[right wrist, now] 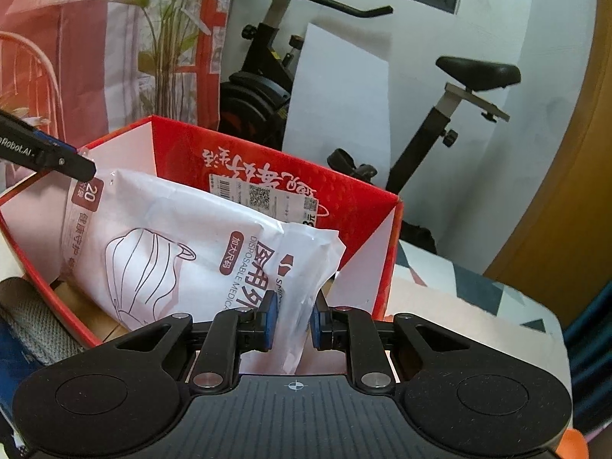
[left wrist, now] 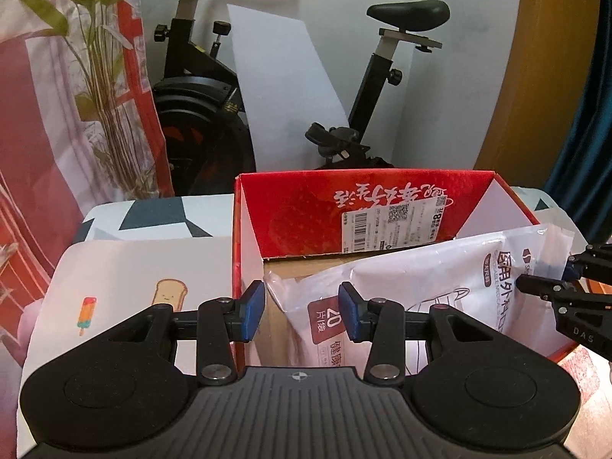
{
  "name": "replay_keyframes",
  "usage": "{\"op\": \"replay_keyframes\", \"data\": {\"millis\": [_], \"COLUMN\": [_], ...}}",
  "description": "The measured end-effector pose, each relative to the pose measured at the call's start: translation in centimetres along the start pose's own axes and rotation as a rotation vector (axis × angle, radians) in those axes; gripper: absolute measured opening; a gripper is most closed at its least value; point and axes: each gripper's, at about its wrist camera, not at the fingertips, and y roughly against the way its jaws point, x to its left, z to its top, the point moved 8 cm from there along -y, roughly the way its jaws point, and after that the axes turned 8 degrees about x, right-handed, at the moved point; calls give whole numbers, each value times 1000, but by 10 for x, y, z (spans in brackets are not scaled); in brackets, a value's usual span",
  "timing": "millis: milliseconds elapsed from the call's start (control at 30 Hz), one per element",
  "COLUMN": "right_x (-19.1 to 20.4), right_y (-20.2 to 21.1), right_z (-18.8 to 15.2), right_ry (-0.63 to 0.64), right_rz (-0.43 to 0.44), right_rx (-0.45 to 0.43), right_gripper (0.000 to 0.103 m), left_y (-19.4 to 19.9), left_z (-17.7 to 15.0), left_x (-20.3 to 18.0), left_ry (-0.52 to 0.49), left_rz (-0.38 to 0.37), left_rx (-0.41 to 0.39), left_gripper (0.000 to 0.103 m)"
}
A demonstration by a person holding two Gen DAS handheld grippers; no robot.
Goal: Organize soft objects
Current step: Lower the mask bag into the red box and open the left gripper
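The right gripper (right wrist: 290,321) pinches the mask pack's (right wrist: 160,237) near corner over the red box (right wrist: 363,206); the left gripper (left wrist: 302,311) stands unclenched, the pack's far corner before it; the pack's lower part is hidden.

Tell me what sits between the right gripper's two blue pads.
The white mask packet's crumpled end, pinched by the right gripper, the rest lying in the red box. The right wrist view shows it.

The right hand-held gripper (right wrist: 291,319) angles downward, pads pinched nearly together; the left hand-held gripper (left wrist: 302,311) stands partly open.
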Motion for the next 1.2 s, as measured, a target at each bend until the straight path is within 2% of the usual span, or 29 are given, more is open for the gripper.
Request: {"op": "replay_keyframes", "data": {"millis": [200,367,467,533,600,700,767,900,1067,1133,1167,1200], "right_x": [-4,-3,-5,-6,-7,-9,-12,-18,-23,-23,-23,-23], "right_y": [-2,-7,-13,-14,-13,-7,-4,4,19,26,30,34], "right_z": [1,3,7,11,16,23,27,26,20,17,15,14], "right_ry": [-56,-67,-76,-74,-58,-31,-47,-95,-159,-186,-202,-215], "right_rz": [19,14,-2,-24,-55,-89,-98,-92,-67,-53,-39,-28], "right_rx": [25,44,63,62,53,23,13,1,-30,-44,-57,-67], "right_gripper": [16,18,28,48,55,60,63,78,94,102,103,103], "left_y": [3,6,9,9,10,10,11,18,34,41,46,50], "left_z": [-1,0,0,-1,-1,-2,-3,-3,-7,-10,-13,-15], "left_x": [-4,-8,-9,-9,-8,-8,-8,-7,-7,-7,-7,-6], "left_ry": [-12,-17,-23,-30,-37,-42,-38,-35,-27,-24,-23,-21], "left_rz": [4,-27,-29,-23,-17,-7,-3,10,54,69,76,83], "left_rx": [-19,-30,-37,-39,-45,-51,-50,-66,-109,-126,-137,-148], "left_gripper": [45,45,45,45,45,45,45,47,64,76,81,91]}}
